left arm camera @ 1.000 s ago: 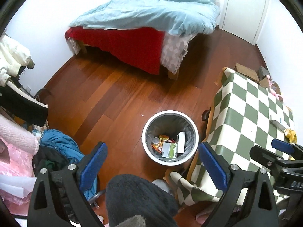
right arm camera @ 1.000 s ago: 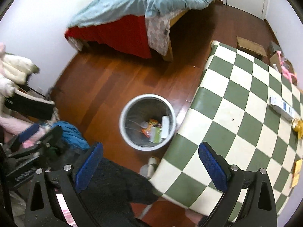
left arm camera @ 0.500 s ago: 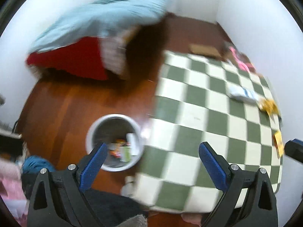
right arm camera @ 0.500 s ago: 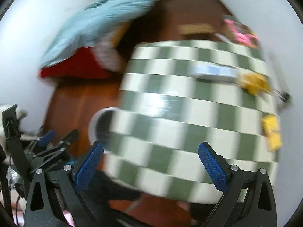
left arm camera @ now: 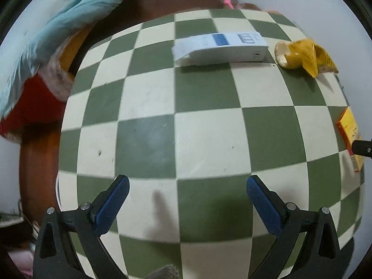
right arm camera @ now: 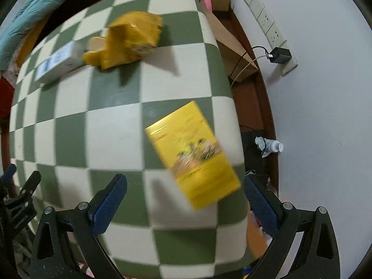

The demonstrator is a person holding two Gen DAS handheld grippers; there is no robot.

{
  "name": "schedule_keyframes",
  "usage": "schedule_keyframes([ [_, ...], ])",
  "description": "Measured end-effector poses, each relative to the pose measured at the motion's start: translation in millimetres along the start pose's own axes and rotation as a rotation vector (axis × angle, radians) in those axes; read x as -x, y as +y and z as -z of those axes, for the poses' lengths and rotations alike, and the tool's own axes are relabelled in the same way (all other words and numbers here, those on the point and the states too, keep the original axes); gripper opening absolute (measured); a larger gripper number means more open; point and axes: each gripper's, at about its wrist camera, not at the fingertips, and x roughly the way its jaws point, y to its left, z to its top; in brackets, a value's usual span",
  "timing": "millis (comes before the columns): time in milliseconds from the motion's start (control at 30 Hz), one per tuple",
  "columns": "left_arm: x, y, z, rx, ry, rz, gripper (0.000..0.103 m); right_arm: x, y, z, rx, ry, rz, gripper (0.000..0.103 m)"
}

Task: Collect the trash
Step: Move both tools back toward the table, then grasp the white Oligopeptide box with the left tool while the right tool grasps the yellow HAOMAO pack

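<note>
Both grippers have swung from bin to table; right gripper (right arm camera: pixel 184 205), spread and empty, hangs nearest the yellow box (right arm camera: pixel 191 154), whose length runs diagonally ahead.

Even overhead light, soft shadows; right view motion-blurred; fisheye bends both views' edges.

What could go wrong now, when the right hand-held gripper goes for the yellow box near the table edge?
1. The yellow box lies flat at the edge of the checkered table; a push from the open right hand-held gripper could slide it off towards the wall side, where a plastic bottle already lies.
2. The right view is blurred, so aim may be poor.
3. The open left hand-held gripper hovers close by, and the two might collide.
</note>
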Motion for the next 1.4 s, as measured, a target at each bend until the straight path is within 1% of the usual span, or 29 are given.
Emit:
schedule_keyframes([
  [67, -4.7, -2.7, -6.8, -0.021, 0.003, -0.011, 0.103, -10.6, -3.7, -5.8, 0.000, 0.015, -0.001, 0.098],
  [100, -7.4, -3.7, -9.9, -0.026, 0.006, -0.015, 0.103, -16.8, -1.5, -9.0, 0.002, 0.026, 0.006, 0.088],
  [133, -9.6, -3.6, -14.1, -0.035, 0.008, -0.020, 0.103, -20.2, -1.1, -10.5, 0.003, 0.033, 0.013, 0.082],
  [167, -10.7, -3.6, -16.5, -0.042, 0.007, -0.021, 0.103, -19.1, 1.1, -10.7, 0.004, 0.022, 0.017, 0.079],
  [200, -11.8, -3.8, -19.8, -0.056, 0.007, -0.032, 0.103, -17.6, 2.8, -10.7, 0.008, 0.019, 0.017, 0.071],
  [233, -12.6, -5.5, -23.8, -0.074, 0.004, -0.038, 0.103, -14.3, 6.8, -10.3, 0.012, 0.015, 0.010, 0.069],
  [300, -13.2, -8.9, -31.6, -0.124, -0.007, -0.048, 0.103, -11.1, 12.3, -11.4, -0.005, 0.014, -0.031, 0.069],
  [400, -6.1, -15.1, -55.8, -0.253, -0.057, -0.090, 0.103, -5.9, 16.2, -19.0, -0.055, 0.004, -0.086, 0.069],
  [467, 1.4, -21.5, -82.3, -0.369, -0.103, -0.117, 0.103, -4.8, 18.5, -28.6, -0.100, -0.009, -0.092, 0.069],
  [533, 2.5, -27.2, -103.0, -0.453, -0.126, -0.144, 0.103, -9.4, 19.0, -38.8, -0.154, -0.005, -0.102, 0.069],
  [567, 0.9, -33.8, -115.2, -0.520, -0.134, -0.152, 0.103, -11.6, 19.8, -42.1, -0.171, 0.005, -0.117, 0.069],
  [600, -0.9, -39.2, -122.4, -0.566, -0.141, -0.161, 0.103, -12.9, 20.1, -45.5, -0.187, 0.016, -0.134, 0.076],
  [633, -3.8, -45.4, -129.0, -0.621, -0.141, -0.165, 0.102, -13.5, 21.6, -48.8, -0.197, 0.025, -0.145, 0.080],
  [700, -16.1, -57.1, -139.5, -0.726, -0.106, -0.146, 0.102, -13.2, 22.9, -51.5, -0.199, 0.029, -0.157, 0.080],
  [800, -30.4, -68.6, -144.6, -0.796, -0.052, -0.081, 0.101, -12.4, 27.6, -52.5, -0.164, 0.017, -0.103, 0.080],
  [833, -37.9, -72.8, -143.2, -0.826, -0.033, -0.072, 0.099, -12.3, 29.5, -53.1, -0.158, 0.015, -0.096, 0.080],
  [867, -42.2, -75.0, -143.4, -0.840, -0.018, -0.067, 0.088, -11.6, 32.0, -53.1, -0.148, 0.014, -0.090, 0.080],
  [900, -46.0, -76.1, -144.0, -0.843, 0.001, -0.059, 0.066, -12.4, 32.5, -53.7, -0.143, 0.013, -0.082, 0.080],
  [933, -50.1, -77.4, -145.4, -0.837, 0.027, -0.054, 0.062, -12.8, 33.4, -52.7, -0.133, 0.009, -0.073, 0.079],
  [967, -47.3, -76.7, -147.5, -0.814, 0.037, -0.020, 0.050, -12.7, 34.4, -52.6, -0.127, 0.002, -0.068, 0.079],
  [1000, -45.4, -75.9, -145.0, -0.798, 0.042, -0.009, 0.046, -12.5, 34.7, -52.7, -0.122, -0.005, -0.065, 0.074],
  [1067, -42.4, -73.7, -145.7, -0.749, 0.071, -0.004, 0.041, -9.7, 36.3, -50.7, -0.122, -0.022, -0.040, 0.066],
  [1133, -37.9, -68.0, -145.5, -0.665, 0.109, 0.016, 0.040, -7.8, 35.8, -47.6, -0.138, -0.024, -0.058, 0.064],
  [1167, -37.9, -61.4, -145.2, -0.582, 0.153, 0.017, 0.039, -7.2, 35.4, -46.2, -0.150, -0.019, -0.070, 0.063],
  [1200, -39.5, -52.3, -144.0, -0.482, 0.221, 0.036, 0.038, -6.7, 35.4, -44.9, -0.160, -0.011, -0.103, 0.063],
  [1267, -31.7, -43.8, -140.8, -0.372, 0.232, 0.098, 0.038, -8.1, 34.4, -42.6, -0.183, 0.014, -0.179, 0.064],
  [1300, -29.6, -42.9, -140.1, -0.349, 0.236, 0.113, 0.038, -8.1, 36.4, -41.7, -0.184, 0.029, -0.202, 0.064],
  [1367, -26.7, -41.0, -135.8, -0.302, 0.232, 0.191, 0.038, -6.9, 41.8, -41.4, -0.157, 0.030, -0.181, 0.064],
  [1400, -28.4, -42.4, -133.7, -0.294, 0.221, 0.178, 0.038, -6.2, 46.2, -41.1, -0.133, 0.025, -0.141, 0.066],
])
